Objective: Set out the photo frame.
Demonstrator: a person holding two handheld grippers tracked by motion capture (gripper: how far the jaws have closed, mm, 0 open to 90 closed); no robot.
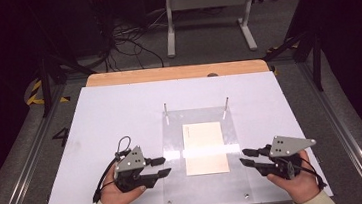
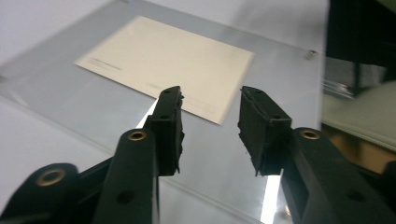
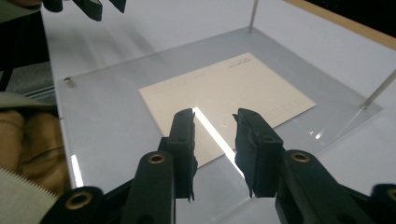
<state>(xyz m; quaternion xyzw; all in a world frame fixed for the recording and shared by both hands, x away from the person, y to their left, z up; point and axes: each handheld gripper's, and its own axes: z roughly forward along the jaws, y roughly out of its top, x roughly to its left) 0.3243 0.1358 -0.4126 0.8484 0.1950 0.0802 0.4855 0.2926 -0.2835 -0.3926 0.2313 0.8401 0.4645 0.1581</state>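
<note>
A cream card (image 1: 203,147) (image 2: 168,60) (image 3: 224,93) lies flat under a clear acrylic sheet (image 1: 176,183) (image 2: 280,70) (image 3: 102,107) on the white table top (image 1: 110,114). My left gripper (image 1: 164,166) (image 2: 211,93) hovers at the sheet's left edge, pointing right. Its jaws are open with nothing between them. My right gripper (image 1: 243,156) (image 3: 215,114) hovers at the sheet's right edge, pointing left, also open and empty. Neither gripper touches the sheet or the card. In the right gripper view the left gripper's fingers (image 3: 88,7) show at the top left.
Two thin metal pins (image 1: 165,108) (image 1: 227,102) stand at the sheet's far corners, and small studs (image 2: 309,54) (image 3: 68,80) sit at its near corners. A wooden strip (image 1: 176,73) borders the table's far edge. Cables (image 1: 128,42) and a white stand (image 1: 208,14) are on the floor behind.
</note>
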